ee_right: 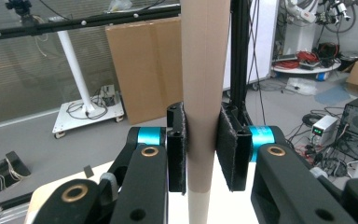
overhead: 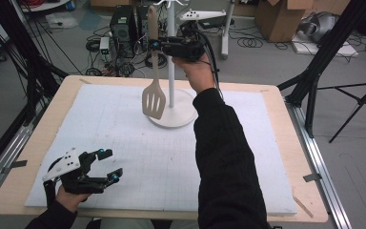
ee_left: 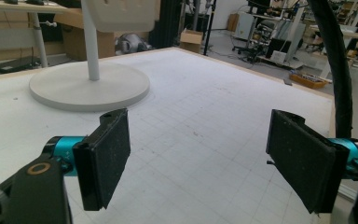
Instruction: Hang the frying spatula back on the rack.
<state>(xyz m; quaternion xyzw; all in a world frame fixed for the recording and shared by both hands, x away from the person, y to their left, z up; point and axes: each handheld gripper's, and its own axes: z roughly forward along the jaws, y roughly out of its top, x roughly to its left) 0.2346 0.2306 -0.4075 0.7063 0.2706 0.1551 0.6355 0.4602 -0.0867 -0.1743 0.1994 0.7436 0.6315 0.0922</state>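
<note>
A beige slotted spatula (overhead: 153,98) hangs upright above the table, blade down, just left of the white stand's pole (overhead: 171,57). My right gripper (overhead: 156,45) is shut on the spatula's handle (ee_right: 204,107), which runs straight up between the two black pads (ee_right: 227,149). The stand's round base (overhead: 178,114) rests on the white mat; it lies ahead in the left gripper view (ee_left: 88,86). My left gripper (overhead: 108,166) sits low at the table's near left corner, open, with nothing between its pads (ee_left: 105,156).
The white gridded mat (overhead: 162,157) covers the wooden table (overhead: 290,143). Black frame legs (overhead: 314,81) stand at the right, and cables and a computer tower (overhead: 121,24) lie on the floor beyond the far edge. A cardboard box (overhead: 279,16) is at back right.
</note>
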